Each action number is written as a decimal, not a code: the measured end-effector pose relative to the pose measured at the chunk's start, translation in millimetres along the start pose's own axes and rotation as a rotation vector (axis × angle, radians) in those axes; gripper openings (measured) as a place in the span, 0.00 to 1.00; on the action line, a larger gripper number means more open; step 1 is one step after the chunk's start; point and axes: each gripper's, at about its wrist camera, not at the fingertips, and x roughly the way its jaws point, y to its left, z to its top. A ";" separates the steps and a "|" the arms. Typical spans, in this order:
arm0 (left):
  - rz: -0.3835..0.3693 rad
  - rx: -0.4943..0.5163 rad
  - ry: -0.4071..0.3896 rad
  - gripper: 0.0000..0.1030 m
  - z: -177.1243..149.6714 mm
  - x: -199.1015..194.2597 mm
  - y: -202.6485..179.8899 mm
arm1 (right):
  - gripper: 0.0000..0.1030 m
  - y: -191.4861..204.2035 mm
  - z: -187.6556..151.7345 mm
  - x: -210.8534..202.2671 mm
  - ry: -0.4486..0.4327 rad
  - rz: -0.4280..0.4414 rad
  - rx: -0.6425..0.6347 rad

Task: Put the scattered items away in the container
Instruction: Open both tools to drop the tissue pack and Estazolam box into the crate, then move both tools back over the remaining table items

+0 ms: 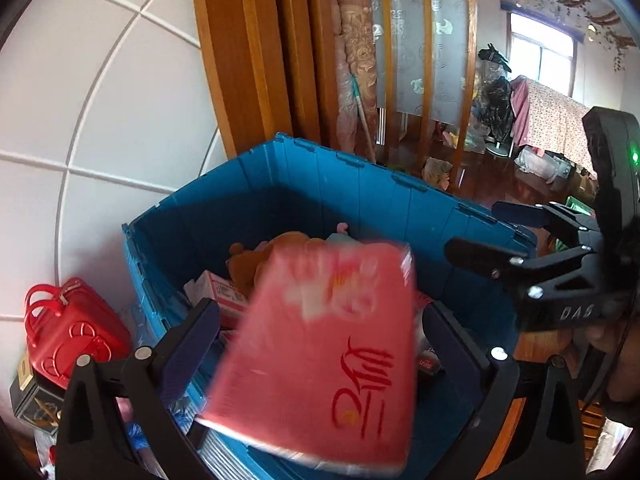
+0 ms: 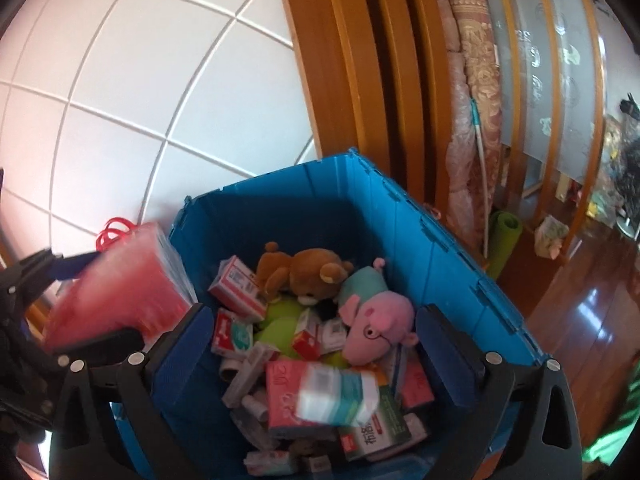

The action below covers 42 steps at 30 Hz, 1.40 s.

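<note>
A blue plastic crate [image 1: 360, 184] stands against the wall; it also shows in the right wrist view [image 2: 304, 200]. My left gripper [image 1: 316, 328] stands wide, and a blurred red tissue pack [image 1: 320, 340] sits between its fingers above the crate's near rim; I cannot tell if the pads touch it. The pack also shows in the right wrist view [image 2: 120, 280]. My right gripper [image 2: 312, 336] is open over the crate and also shows in the left wrist view [image 1: 476, 236]. A blurred white-and-teal box [image 2: 340, 396] lies below it. Inside are a brown bear [image 2: 304, 272], a pink pig plush [image 2: 380, 320] and several small boxes.
A red handbag [image 1: 68, 328] sits on dark boxes left of the crate. Rolled mats [image 2: 472, 120] and a green roll [image 2: 504, 240] lean by the wooden door frame [image 2: 352, 80]. Polished wood floor [image 2: 592, 320] lies to the right. White tiled wall [image 1: 100, 100] is behind.
</note>
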 end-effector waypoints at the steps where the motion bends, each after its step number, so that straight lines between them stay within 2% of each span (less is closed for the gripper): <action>1: 0.002 -0.003 -0.002 0.99 -1.4 -2.0 1.7 | 1.00 -0.1 0.8 -0.2 0.002 0.001 -0.002; 11: 0.047 -0.064 -0.001 0.99 -24.9 -18.6 28.2 | 1.00 25.8 2.0 -6.2 -0.010 0.052 -0.043; 17: 0.152 -0.113 0.054 0.99 -66.0 -33.3 67.4 | 1.00 60.8 -1.1 1.3 0.005 0.104 -0.092; 19: 0.181 -0.159 0.070 0.99 -84.9 -41.0 88.9 | 1.00 78.2 -2.6 5.7 0.012 0.125 -0.111; 30: 0.356 -0.411 0.138 0.99 -209.2 -101.1 213.6 | 1.00 215.0 -26.9 33.1 0.063 0.287 -0.282; 37: 0.448 -0.541 0.181 0.99 -293.6 -141.7 291.6 | 1.00 310.9 -66.1 53.4 0.132 0.354 -0.366; 42: 0.481 -0.584 0.206 0.99 -343.6 -160.5 334.7 | 1.00 373.3 -95.9 70.0 0.186 0.382 -0.413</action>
